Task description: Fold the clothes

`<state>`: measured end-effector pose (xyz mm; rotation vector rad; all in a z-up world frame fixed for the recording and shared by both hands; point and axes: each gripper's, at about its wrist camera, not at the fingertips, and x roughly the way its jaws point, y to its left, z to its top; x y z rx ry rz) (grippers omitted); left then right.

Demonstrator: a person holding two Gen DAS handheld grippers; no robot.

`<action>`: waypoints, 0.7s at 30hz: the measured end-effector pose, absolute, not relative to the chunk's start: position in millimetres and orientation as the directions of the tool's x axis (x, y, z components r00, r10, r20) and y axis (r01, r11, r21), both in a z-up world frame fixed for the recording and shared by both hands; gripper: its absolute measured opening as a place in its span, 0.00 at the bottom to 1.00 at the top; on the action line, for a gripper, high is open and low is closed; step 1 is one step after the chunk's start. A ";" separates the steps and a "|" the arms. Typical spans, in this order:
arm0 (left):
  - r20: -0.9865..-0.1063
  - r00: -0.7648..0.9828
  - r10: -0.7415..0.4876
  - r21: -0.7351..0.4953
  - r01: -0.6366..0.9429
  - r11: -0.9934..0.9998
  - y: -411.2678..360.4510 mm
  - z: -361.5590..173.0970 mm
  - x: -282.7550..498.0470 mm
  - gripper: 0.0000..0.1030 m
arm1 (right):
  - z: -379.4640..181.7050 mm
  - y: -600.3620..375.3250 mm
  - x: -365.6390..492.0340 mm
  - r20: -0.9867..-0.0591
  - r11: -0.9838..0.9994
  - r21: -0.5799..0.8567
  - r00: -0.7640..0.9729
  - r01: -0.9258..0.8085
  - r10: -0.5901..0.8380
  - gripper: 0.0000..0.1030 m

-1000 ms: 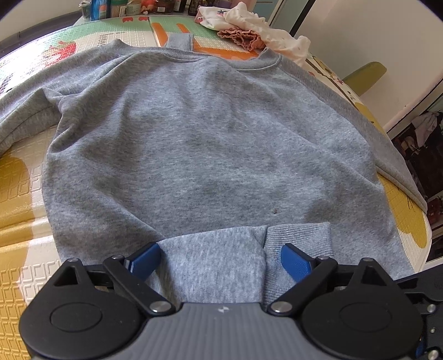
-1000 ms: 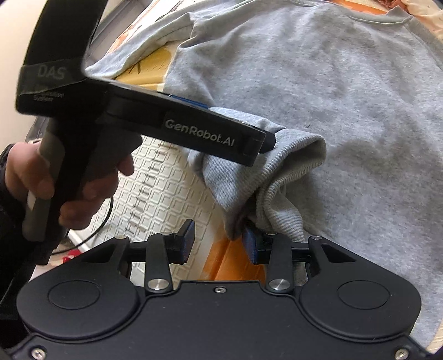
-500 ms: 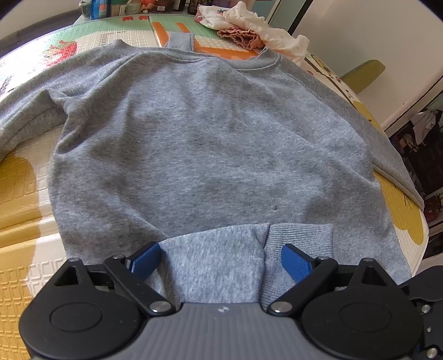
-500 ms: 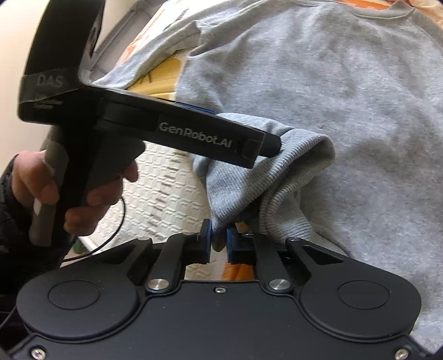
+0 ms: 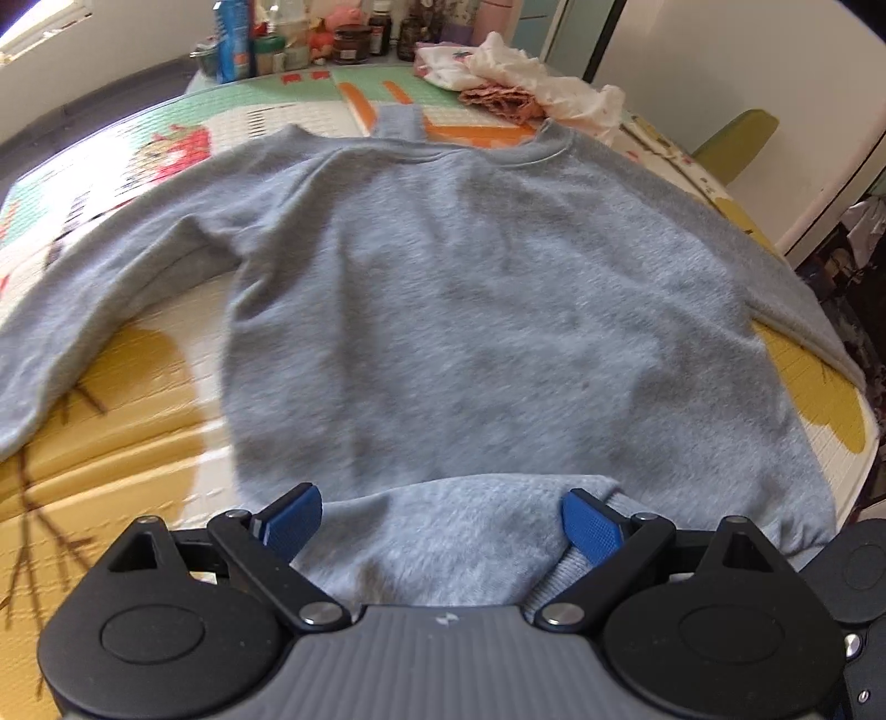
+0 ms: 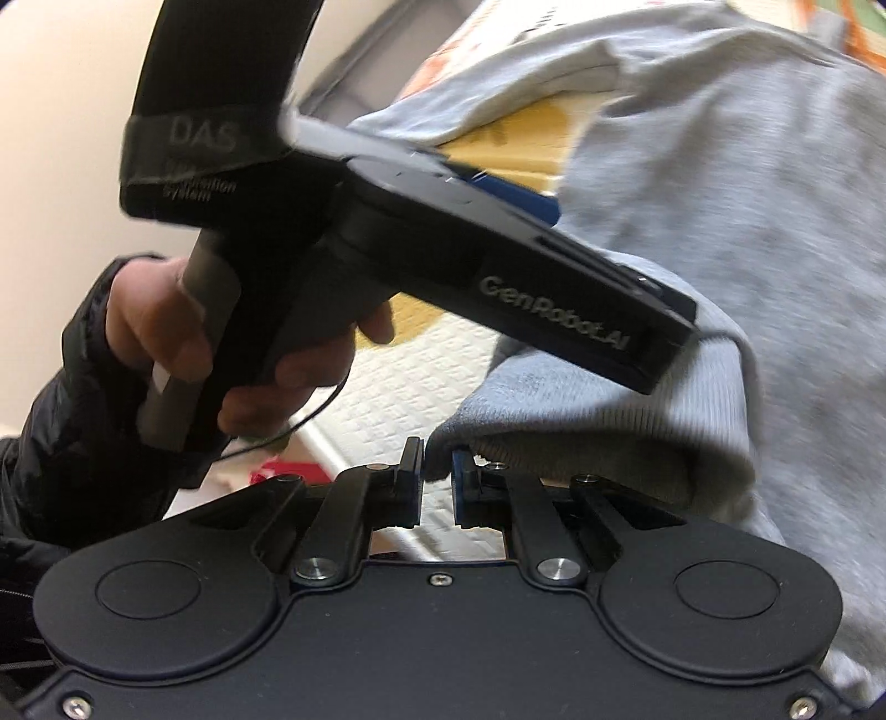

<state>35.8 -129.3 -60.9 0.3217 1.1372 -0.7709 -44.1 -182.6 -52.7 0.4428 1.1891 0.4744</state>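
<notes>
A grey fleece sweatshirt point(image 5: 487, 310) lies spread face-down or face-up (which, not determinable) on the worktop point(image 5: 127, 443), which is covered by a patterned foam mat. Its neckline points to the far edge; one sleeve runs out toward the left edge, the other toward the right edge. Both sleeves lie extended, not folded in.

At the near edge, the ribbed hem is turned up onto the body in a short lifted fold. The left claw point(image 5: 443, 520) stands open, its blue pads either side of this raised hem cloth without pinching it. The right claw point(image 6: 437, 471) is closed on a small tuck of the hem's edge; in the right wrist view the cloth rises from it in a hump under the left tool's body. A hand point(image 6: 183, 332) holds that tool's handle.

A heap of pale crumpled garments point(image 5: 526, 83) sits at the far edge, beside bottles and jars point(image 5: 288, 44).

Assessment: folding is at a partial stage. Only the near hem is raised; sleeves and body remain flat and full width. Sleeve folds and the lengthwise fold appear outstanding. The far heap appears unfolded.
</notes>
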 end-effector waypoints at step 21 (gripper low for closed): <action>-0.927 0.215 -0.306 -0.109 0.629 0.770 -47.9 -75.5 18.7 0.93 | -43.1 -145.7 -39.3 -0.803 0.837 0.490 0.248 -0.244 0.542 0.17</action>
